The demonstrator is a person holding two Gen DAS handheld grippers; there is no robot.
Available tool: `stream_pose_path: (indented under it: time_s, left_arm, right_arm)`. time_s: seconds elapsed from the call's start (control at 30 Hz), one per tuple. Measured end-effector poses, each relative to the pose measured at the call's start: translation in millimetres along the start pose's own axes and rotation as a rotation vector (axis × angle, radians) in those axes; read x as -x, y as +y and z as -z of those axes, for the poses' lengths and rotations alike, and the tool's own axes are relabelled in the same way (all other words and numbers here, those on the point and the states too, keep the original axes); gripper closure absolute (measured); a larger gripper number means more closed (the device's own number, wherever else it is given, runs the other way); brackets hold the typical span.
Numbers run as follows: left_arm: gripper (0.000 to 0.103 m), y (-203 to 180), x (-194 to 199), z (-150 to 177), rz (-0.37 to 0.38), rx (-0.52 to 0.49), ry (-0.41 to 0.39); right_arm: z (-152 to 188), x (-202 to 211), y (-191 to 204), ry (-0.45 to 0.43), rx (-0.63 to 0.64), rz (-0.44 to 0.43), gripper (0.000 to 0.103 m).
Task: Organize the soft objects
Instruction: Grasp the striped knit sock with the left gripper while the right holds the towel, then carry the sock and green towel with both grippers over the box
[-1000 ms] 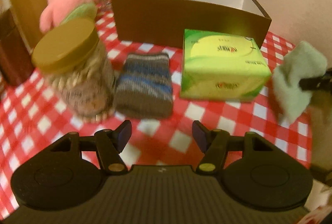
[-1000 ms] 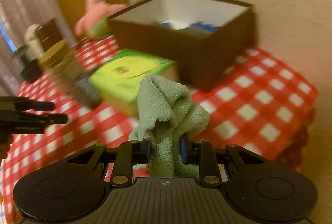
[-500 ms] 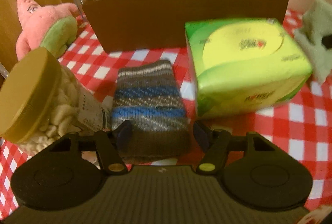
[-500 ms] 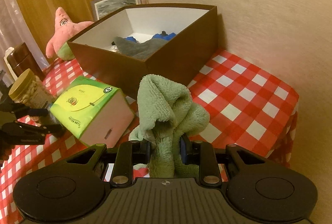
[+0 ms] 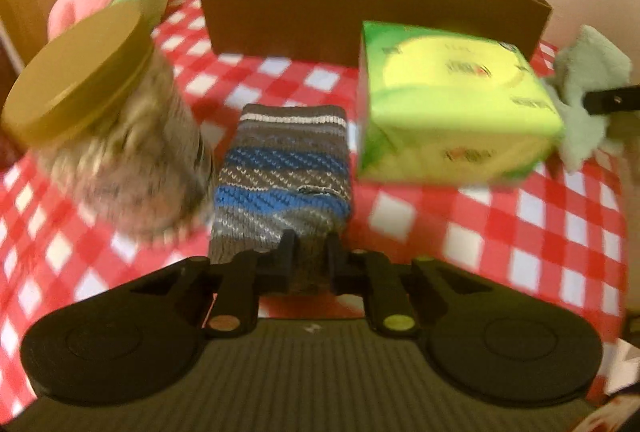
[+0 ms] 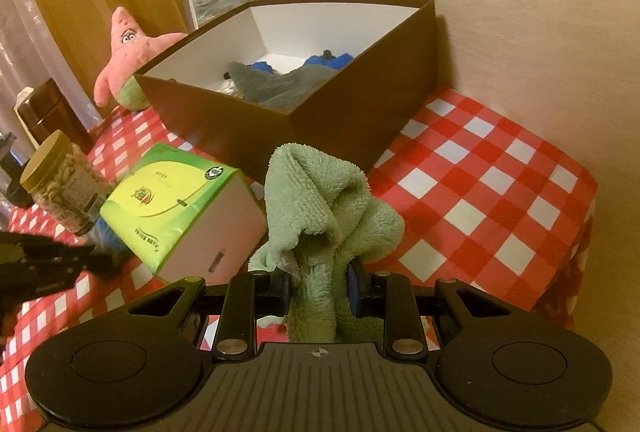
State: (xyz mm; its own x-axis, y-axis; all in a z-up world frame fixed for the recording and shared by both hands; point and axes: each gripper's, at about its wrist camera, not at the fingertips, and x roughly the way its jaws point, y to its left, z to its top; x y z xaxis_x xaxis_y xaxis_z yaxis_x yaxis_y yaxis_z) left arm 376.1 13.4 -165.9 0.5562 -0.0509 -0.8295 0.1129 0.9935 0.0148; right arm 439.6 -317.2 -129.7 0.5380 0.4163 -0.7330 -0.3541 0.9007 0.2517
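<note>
- Pink starfish plush toy (image 6: 130,50) sits at the far left of the desk (image 6: 492,172), leaning against the left wall of the brown box (image 6: 348,112).
- Left of centre, a clear jar (image 5: 120,152) with a gold lid stands upright on the red-and-white checked cloth, just beside the knitted sock.
- The striped knitted sock (image 5: 280,168), grey, blue and brown, lies flat between the jar and the tissue box; its near end is pinched in the left tool (image 5: 310,260), whose jaws have just been closing and now press on the fabric.
- Beyond the sock, the brown box with a white inside stands at the far edge, against the wall; grey and blue cloth items (image 6: 280,80) lie in it.
- Right of the sock, a green and yellow tissue box (image 5: 452,104) rests near the brown box's front wall.
- Further right, the right tool (image 6: 318,288) is clamped on a bunched pale green towel (image 6: 332,208), held up off the desk, in front of the brown box's near corner and just beside the tissue box.
- At the right end the checked cloth is bare.
</note>
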Motion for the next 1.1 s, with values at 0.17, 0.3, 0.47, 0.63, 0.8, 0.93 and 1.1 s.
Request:
stream_pose_path:
  time_s: [0.17,0.3,0.47,0.63,0.8,0.93,1.1]
  left_arm:
    - [0.079,-11.2,30.9,20.0,0.023,0.031,0.04]
    - [0.057,-4.8,25.5,17.6,-0.032,0.048,0.05]
    - [0.039,8.5,10.8,13.6,-0.064,0.064,0.051]
    - [0.032,17.0,-5.1,9.7,-0.054,0.097,0.067]
    - [0.042,21.3,-8.3,9.2,-0.023,0.128,0.07]
    - [0.059,12.2,-6.7,8.0,-0.016,0.091,0.06]
    - [0.081,3.5,-2.8,5.5,-0.008,0.072,0.064]
  right_arm:
    - [1.8,0.2,0.7,0.011,-0.001,-0.013,0.076]
    - [3.4,-2.4,0.2,0.023,-0.01,-0.019,0.076]
    - [2.5,-1.9,4.2,0.02,-0.001,-0.033,0.076]
    - [4.4,0.1,1.0,0.026,-0.005,-0.025,0.076]
    - [6.3,1.9,-3.7,0.028,-0.015,-0.013,0.076]
    - [7.5,2.7,-5.6,0.029,-0.018,-0.012,0.076]
    - [8.3,4.7,-6.4,0.027,-0.013,-0.018,0.076]
